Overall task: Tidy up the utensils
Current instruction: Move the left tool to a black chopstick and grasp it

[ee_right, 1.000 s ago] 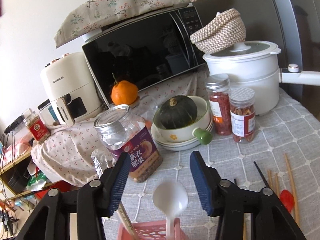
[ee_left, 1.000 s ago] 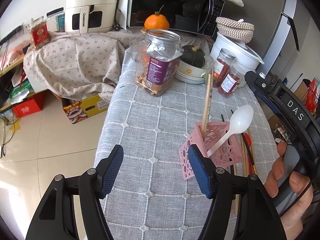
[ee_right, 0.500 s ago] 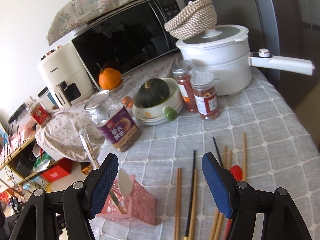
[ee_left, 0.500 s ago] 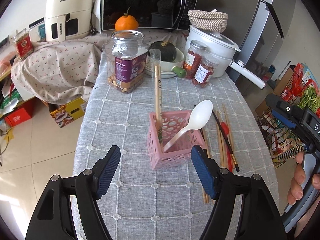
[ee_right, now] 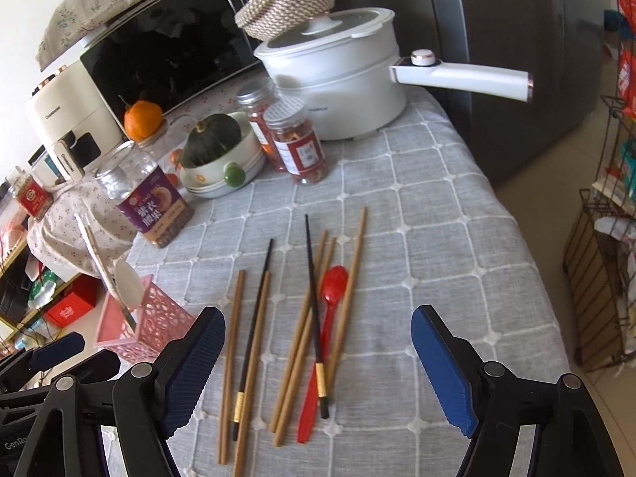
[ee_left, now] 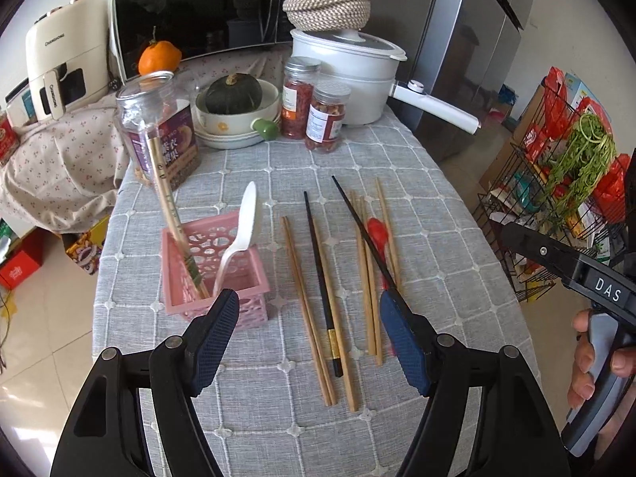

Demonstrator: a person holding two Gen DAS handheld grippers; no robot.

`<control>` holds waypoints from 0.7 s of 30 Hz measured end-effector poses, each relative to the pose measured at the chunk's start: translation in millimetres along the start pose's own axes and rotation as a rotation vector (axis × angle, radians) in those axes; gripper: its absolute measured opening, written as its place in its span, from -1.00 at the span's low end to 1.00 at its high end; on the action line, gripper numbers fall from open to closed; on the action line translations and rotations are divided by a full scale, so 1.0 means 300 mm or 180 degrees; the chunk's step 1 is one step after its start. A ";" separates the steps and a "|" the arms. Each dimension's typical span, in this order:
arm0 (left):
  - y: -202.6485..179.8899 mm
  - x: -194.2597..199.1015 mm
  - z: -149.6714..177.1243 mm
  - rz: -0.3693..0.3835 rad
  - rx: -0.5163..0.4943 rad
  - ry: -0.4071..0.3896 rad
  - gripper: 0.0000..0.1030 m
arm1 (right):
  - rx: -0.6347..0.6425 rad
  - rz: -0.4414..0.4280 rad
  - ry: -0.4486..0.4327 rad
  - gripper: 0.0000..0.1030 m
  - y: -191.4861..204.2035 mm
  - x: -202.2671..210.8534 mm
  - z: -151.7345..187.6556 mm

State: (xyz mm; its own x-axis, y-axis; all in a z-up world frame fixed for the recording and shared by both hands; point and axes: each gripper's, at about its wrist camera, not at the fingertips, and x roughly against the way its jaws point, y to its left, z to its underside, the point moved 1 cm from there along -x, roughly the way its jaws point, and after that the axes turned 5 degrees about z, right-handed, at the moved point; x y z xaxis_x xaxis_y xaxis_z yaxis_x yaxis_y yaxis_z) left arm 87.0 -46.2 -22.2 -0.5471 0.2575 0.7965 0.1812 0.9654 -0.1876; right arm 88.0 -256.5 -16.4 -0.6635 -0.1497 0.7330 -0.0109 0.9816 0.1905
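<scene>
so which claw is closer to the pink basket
Left. The left claw hangs just in front of the pink basket, one finger almost at its near wall. The right claw hovers over the loose chopsticks, off to the basket's right.

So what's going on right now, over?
Left gripper and right gripper open, empty. Pink plastic basket holds white spoon, one chopstick. Loose chopsticks, red spoon on tablecloth. Nothing blocking.

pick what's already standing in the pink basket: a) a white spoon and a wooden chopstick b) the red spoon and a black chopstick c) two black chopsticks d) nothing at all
a: the white spoon and a wooden chopstick stand in the pink basket, while the red spoon and the black chopsticks lie on the tablecloth.
</scene>
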 end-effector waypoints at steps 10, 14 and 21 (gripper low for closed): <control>-0.152 -0.223 -0.131 0.0049 -0.0069 0.0262 0.32 | -0.0176 0.0247 0.0327 0.64 -0.160 -0.055 0.007; -0.133 -0.402 -0.196 0.0110 0.0187 0.0537 -0.44 | -0.0254 0.0278 0.0415 0.64 -0.213 -0.084 0.011; -0.079 -0.606 -0.281 0.0012 0.0587 0.0511 -0.61 | -0.0282 0.0359 0.0531 0.64 -0.278 -0.132 -0.004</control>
State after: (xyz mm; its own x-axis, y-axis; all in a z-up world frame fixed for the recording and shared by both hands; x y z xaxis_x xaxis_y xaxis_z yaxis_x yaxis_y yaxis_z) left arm 251.1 -119.5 -114.0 -0.4071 0.2655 0.8740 0.0227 0.9595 -0.2809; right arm 116.1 -332.6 -60.5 -0.5237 -0.0643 0.8495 0.1270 0.9801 0.1525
